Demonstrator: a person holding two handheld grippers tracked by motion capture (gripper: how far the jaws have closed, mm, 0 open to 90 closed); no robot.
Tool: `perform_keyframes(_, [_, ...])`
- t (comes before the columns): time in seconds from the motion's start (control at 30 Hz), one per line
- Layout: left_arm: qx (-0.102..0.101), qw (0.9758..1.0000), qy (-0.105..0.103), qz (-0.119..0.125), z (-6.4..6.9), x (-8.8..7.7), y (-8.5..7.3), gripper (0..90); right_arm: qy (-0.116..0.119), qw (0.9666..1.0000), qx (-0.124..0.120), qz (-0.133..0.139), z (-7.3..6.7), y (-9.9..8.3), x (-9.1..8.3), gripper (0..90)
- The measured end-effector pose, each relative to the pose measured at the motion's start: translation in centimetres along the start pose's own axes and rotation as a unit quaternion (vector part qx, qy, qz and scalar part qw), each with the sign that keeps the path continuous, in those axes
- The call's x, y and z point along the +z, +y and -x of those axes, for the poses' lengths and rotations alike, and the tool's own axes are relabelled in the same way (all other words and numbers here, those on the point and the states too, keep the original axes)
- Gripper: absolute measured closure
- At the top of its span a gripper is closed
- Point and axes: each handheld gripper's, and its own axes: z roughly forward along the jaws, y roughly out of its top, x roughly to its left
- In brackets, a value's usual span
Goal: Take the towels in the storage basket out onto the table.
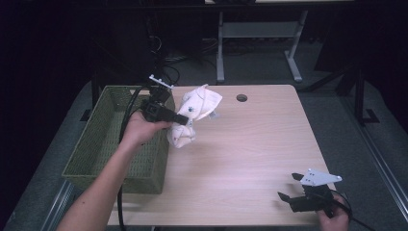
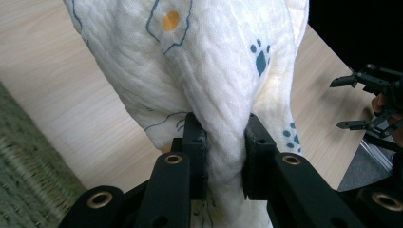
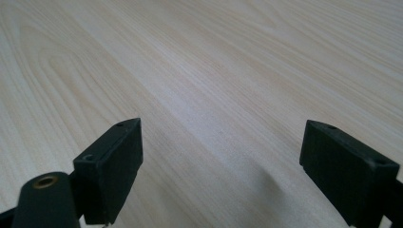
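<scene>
My left gripper [image 1: 185,120] clamps the white paw-print cloth [image 1: 195,113] above the light wooden table [image 1: 250,144], beside the green woven basket [image 1: 103,139]. Its own view shows pads [image 2: 197,152] pinching fabric. My right gripper [image 1: 291,187] rests wide.

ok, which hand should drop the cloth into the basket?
Left. The left gripper is already shut on the cloth, right beside the green basket. The right gripper sits open and empty at the table's near right corner.

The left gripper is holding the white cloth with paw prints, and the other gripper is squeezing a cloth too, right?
Not quite. The left gripper does pinch the cloth, but the right gripper is open with nothing between its jaws, just above the bare table. The right gripper view shows it.
</scene>
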Motion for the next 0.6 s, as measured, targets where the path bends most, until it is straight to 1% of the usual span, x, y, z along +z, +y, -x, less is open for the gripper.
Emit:
perform_keyframes(0.1, [0.003,1.0000,-0.004,-0.004,0.4,0.7,0.3,75.2,0.000,1.0000,0.000,0.000,0.0,0.0,-0.1,14.0])
perform_keyframes(0.13, [0.008,0.9999,-0.005,-0.009,0.5,0.9,0.4,75.2,0.000,1.0000,-0.002,0.000,0.1,0.0,-0.1,14.0])
perform_keyframes(0.33, [0.018,0.9996,-0.008,-0.019,1.3,2.0,1.0,75.2,0.001,1.0000,0.001,0.001,0.0,0.0,-0.1,14.0])
perform_keyframes(0.6, [0.024,0.9993,-0.011,-0.025,2.1,3.3,1.7,75.1,0.002,1.0000,-0.002,0.000,0.0,0.0,-0.1,14.0])
